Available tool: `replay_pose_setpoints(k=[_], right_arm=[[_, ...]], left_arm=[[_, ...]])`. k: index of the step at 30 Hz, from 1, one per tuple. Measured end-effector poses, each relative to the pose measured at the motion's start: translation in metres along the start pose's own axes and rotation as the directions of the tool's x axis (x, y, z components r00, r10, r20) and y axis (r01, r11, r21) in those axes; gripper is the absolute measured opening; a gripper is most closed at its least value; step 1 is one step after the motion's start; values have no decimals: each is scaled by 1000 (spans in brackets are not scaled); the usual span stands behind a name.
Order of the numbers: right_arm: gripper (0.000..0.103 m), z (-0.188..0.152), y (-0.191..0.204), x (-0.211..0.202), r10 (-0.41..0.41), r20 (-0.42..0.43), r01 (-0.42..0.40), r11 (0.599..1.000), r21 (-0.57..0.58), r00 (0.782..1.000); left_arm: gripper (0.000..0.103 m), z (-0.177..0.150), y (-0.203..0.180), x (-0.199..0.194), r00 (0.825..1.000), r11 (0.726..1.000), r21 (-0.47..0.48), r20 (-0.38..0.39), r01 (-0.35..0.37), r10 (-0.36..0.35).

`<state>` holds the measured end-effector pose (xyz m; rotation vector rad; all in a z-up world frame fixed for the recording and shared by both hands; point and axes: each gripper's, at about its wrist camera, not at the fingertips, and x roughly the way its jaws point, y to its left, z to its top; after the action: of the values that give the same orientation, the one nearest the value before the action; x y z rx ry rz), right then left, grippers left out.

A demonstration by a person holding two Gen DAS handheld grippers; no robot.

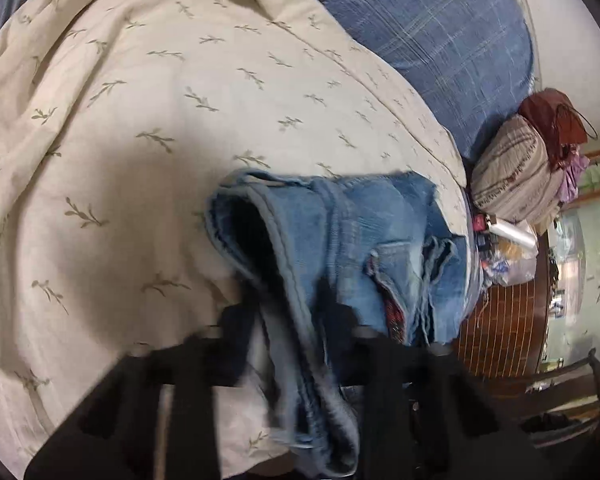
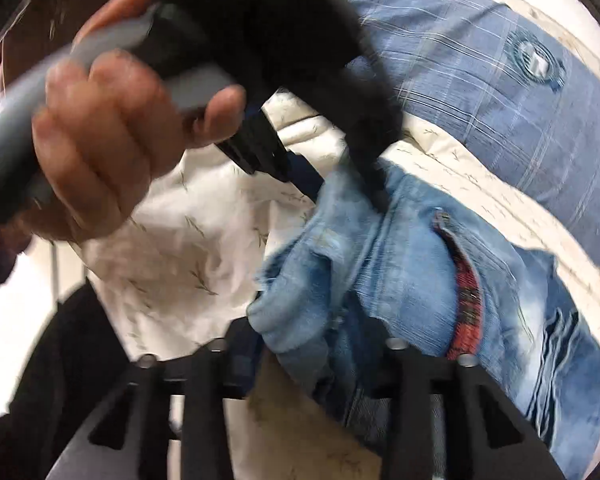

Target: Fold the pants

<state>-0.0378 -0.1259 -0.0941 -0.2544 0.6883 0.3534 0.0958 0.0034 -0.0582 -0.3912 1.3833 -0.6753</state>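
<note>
Light blue jeans lie bunched on the cream bedspread, with a red-lined pocket facing up. In the left wrist view my left gripper is shut on a thick folded edge of the denim, which runs between its black fingers. In the right wrist view my right gripper is shut on a rolled hem of the jeans at their near end. Above it a hand holds the left gripper, blurred, its fingers on the far edge of the same denim.
The cream leaf-print bedspread covers most of the surface. A blue plaid cloth lies at the far side. Beyond the bed edge stand a wooden table with bags and a striped bundle, and a dark chair.
</note>
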Motion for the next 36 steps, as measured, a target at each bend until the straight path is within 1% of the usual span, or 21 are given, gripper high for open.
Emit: replay_pose_setpoints(k=[3,6,10,12,13,17,20,22,23,25,26,27,28,29,30,31,32,33,34,35,36], right_arm=[[29,-3,-30,-24,75,24,-77,989,130,997],[28,-7,-66,-48,114,74,-129,964,234,991],[28,-27,-108,-83,131,144,-176,913,369,981],[28,-46,-133,-99,127,180,-196,870,453,976],[28,-53,-146,-105,123,196,-207,843,496,973],[29,-97,-207,-109,95,238,-236,693,681,967],[28,-135,-238,-96,86,233,-241,554,797,969],[28,-155,-252,-85,94,223,-241,479,844,970],[29,-164,-257,-78,101,219,-241,447,862,971],[35,-172,-264,-74,110,230,-255,411,875,967],[36,-177,-267,-75,114,251,-275,382,882,961],[38,-179,-270,-75,129,271,-300,366,881,954],[44,-182,-271,-77,140,288,-320,356,878,947],[48,-185,-273,-82,151,311,-344,350,871,939],[59,-187,-274,-85,155,322,-356,349,867,934],[68,-191,-275,-90,155,338,-371,347,861,928],[72,-193,-278,-96,156,358,-390,346,853,921],[77,-195,-278,-98,157,367,-400,346,849,917],[80,-196,-277,-99,158,369,-401,347,848,916],[81,-196,-276,-98,158,367,-399,349,848,917],[81,-197,-274,-98,163,369,-403,349,846,915]], left_arm=[[17,-7,-19,-10,1000,999,31,27,10,-11],[17,-13,-51,-16,999,995,95,43,8,-12],[19,-18,-109,-11,999,980,199,34,3,-10],[21,-22,-145,-2,1000,963,268,22,3,-10],[24,-23,-158,4,1000,956,293,16,2,-7],[31,-23,-214,49,999,916,401,-31,-24,40],[34,-22,-245,100,990,881,469,-74,-70,117],[38,-24,-257,141,976,862,494,-105,-117,192],[38,-24,-261,163,961,846,509,-116,-158,249],[38,-29,-271,186,932,794,561,-102,-234,347],[38,-32,-277,187,925,774,581,-90,-252,369],[39,-36,-287,184,918,738,625,-85,-253,387],[38,-38,-293,178,919,717,657,-94,-231,382],[38,-39,-302,164,928,686,703,-100,-190,359],[39,-38,-308,149,939,654,738,-87,-163,333],[48,-36,-312,134,947,623,767,-67,-153,314],[68,-33,-315,115,955,572,806,-32,-149,294],[78,-31,-316,105,960,539,828,-7,-152,281],[86,-28,-316,92,963,481,860,45,-172,264],[86,-24,-314,84,960,428,882,87,-199,267],[86,-17,-310,86,954,403,891,92,-207,285]])
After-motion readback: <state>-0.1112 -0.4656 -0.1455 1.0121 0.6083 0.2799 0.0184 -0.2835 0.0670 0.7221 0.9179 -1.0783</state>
